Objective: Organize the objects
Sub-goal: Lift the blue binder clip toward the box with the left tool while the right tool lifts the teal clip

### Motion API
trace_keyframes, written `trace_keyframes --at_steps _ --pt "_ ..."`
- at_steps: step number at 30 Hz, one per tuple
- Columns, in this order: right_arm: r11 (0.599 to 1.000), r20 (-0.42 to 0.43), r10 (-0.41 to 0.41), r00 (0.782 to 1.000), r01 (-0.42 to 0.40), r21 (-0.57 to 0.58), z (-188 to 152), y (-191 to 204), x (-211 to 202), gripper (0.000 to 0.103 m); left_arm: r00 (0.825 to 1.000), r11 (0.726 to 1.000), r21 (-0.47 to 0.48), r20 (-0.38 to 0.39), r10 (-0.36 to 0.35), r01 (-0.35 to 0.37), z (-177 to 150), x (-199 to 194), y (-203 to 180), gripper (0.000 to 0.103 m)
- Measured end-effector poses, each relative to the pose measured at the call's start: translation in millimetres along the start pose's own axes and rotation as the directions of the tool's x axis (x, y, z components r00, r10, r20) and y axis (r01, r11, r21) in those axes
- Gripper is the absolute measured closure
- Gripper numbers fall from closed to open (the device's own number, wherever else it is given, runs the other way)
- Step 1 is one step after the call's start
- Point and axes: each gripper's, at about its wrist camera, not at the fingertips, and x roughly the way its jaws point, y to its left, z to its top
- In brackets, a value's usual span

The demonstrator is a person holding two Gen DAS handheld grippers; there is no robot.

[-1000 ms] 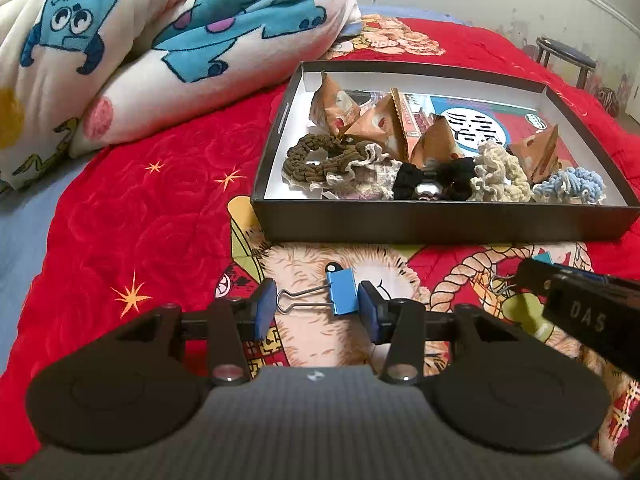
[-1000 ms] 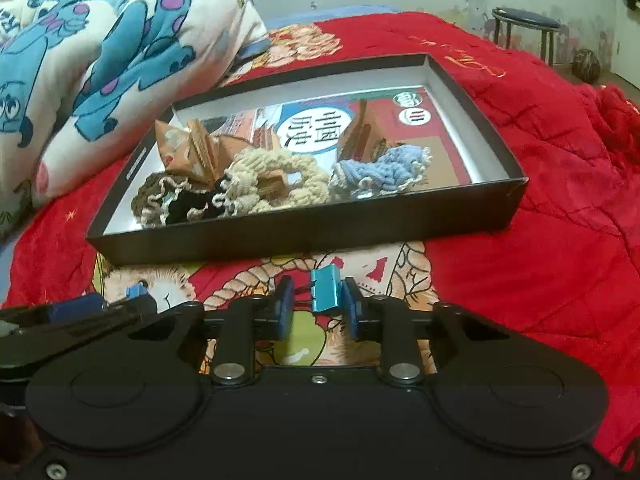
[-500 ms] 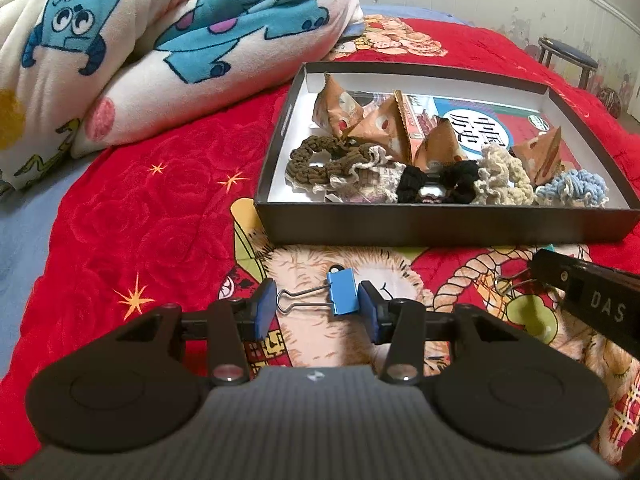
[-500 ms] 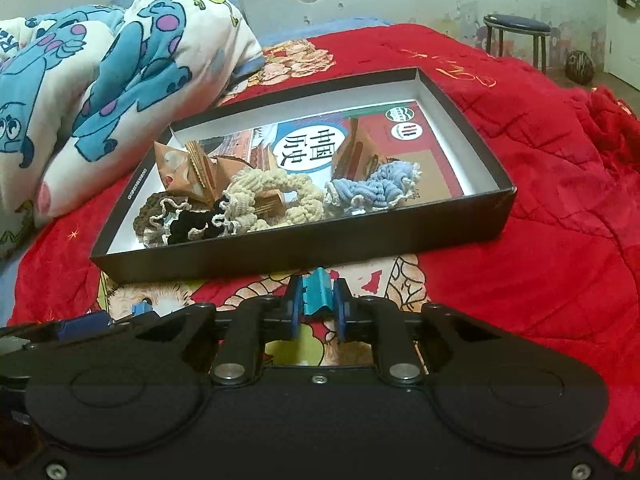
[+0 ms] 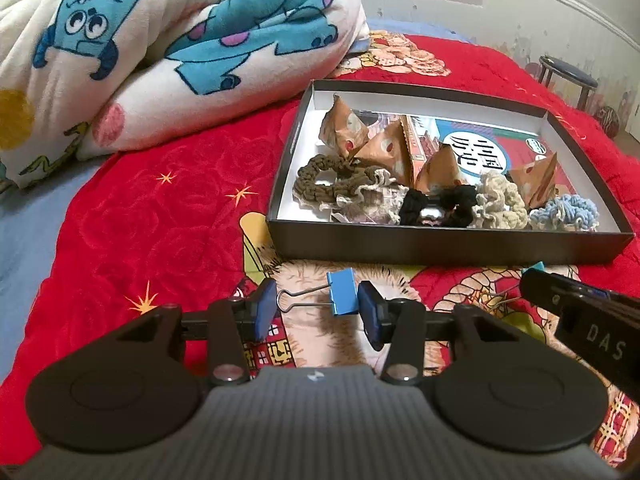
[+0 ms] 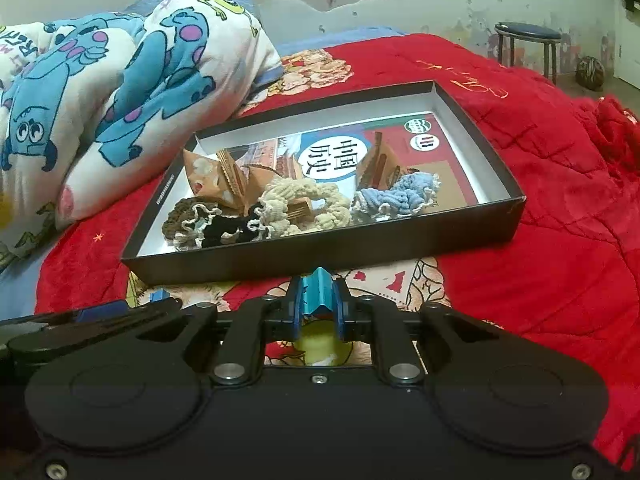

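Since a second ago our right gripper [image 6: 319, 312] has closed on the teal binder clip [image 6: 318, 293], now pinched between both pads at the lower centre of the right wrist view. Our left gripper [image 5: 317, 314] stays spread, its pads either side of the blue binder clip [image 5: 340, 292] lying on the red blanket [image 5: 168, 216], low in the frame. The black box [image 5: 448, 244] of scrunchies sits just beyond, centre right.

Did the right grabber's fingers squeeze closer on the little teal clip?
Yes. The right gripper has closed on the small teal binder clip, its pads now pressing both sides, just before the shallow black cardboard box.
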Motion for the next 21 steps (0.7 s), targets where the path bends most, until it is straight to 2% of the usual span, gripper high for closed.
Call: trace_keyframes --at_steps 12,21 --pt "0.996 0.042 0.072 0.996 -0.074 0.041 8.4 -0.7 -10.7 0.088 1.000 1.000 -0.001 0.025 0.009 -0.009 2.7 -3.0 0.9 0.054" --pt "0.988 0.093 0.137 0.986 -0.143 0.055 16.3 0.2 -20.2 0.088 0.997 1.000 -0.021 0.074 -0.012 0.014 7.3 -13.7 5.0 0.054"
